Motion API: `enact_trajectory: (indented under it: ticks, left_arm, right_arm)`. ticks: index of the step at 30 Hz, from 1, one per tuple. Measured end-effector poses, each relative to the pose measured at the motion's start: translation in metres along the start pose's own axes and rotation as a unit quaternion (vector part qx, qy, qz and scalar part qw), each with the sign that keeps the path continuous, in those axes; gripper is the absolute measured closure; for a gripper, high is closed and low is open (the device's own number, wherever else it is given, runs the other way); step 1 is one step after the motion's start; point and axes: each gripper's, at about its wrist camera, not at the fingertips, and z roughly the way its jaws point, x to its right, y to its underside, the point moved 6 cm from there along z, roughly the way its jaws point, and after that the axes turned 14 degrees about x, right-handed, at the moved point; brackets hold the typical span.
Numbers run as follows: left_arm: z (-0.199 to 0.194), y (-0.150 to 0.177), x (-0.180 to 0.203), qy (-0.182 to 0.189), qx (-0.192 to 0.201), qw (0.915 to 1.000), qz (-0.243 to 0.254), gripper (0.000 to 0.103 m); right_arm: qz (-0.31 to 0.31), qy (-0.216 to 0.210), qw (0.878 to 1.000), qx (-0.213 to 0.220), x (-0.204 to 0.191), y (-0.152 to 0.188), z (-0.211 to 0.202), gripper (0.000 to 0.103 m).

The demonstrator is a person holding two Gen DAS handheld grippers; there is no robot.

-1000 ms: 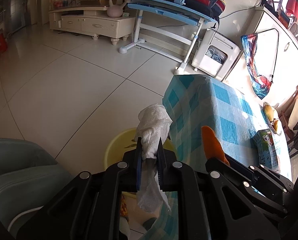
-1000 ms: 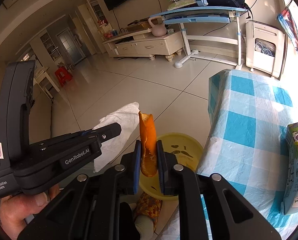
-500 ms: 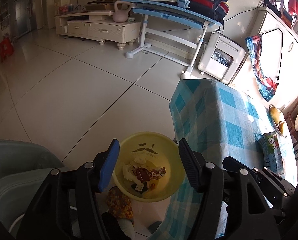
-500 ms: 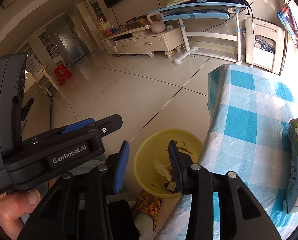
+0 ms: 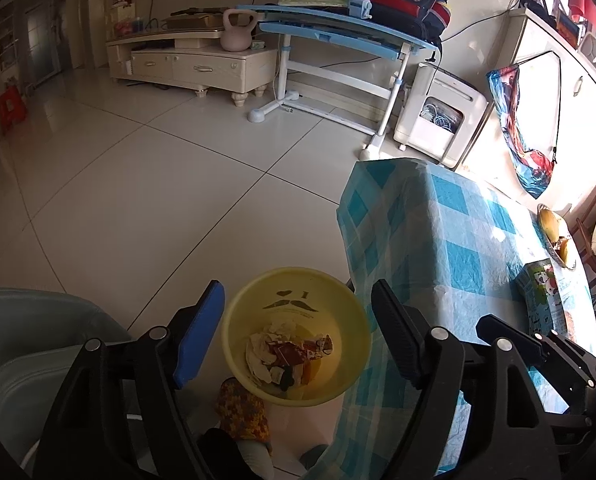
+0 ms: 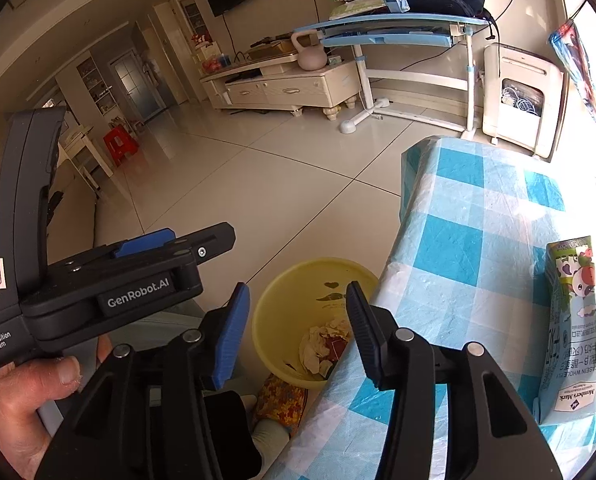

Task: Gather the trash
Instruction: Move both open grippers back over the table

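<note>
Left claw [image 5: 296, 334], right claw [image 6: 296, 334] both released, empty above bin [image 5: 298, 336]; tissue, peel dropped since earlier. Carton [image 6: 570, 328] lies lengthwise on tabletop [image 6: 478, 248].

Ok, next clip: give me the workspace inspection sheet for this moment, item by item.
Surface: table under a blue-and-white checked cloth, beside a pale tiled floor.
Job's things: yellow bin on the floor at the table's edge, holding crumpled tissue and wrappers.
Clutter: milk carton lying on the table; fruit dish at the far end.
Grippers: left gripper and right gripper both open, empty, above the bin.
Cables: a black lead runs along the wall behind the blue desk.
Surroundings: TV cabinet with a pink kettlebell, white appliance, red stool.
</note>
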Motion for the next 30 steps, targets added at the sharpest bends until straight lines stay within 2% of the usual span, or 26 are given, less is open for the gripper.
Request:
enact_trajectory:
  ticks: [10,17,24,28,30]
  left_arm:
    - [-0.006,0.003,0.024,0.018,0.005,0.9994,0.028,0.019]
    - [-0.011,0.007,0.054,0.038,0.006,0.9971,0.065,0.016]
    - [-0.016,0.009,0.085,0.069,0.005,0.9952,0.070,0.015]
    - [-0.020,0.011,0.112,0.100,0.003,0.9929,0.064,0.015]
    - [-0.022,0.013,0.131,0.120,0.002,0.9908,0.063,0.014]
  right_arm:
    - [-0.040,0.019,0.999,-0.009,0.017,0.013,-0.023,0.047]
    - [-0.073,0.042,0.996,0.005,0.036,0.010,-0.050,0.044]
    - [-0.069,0.101,0.992,0.043,0.088,-0.002,-0.097,0.041]
    - [-0.052,0.137,0.988,0.053,0.124,-0.001,-0.122,0.040]
    - [-0.036,0.140,0.988,0.054,0.139,0.002,-0.131,0.040]
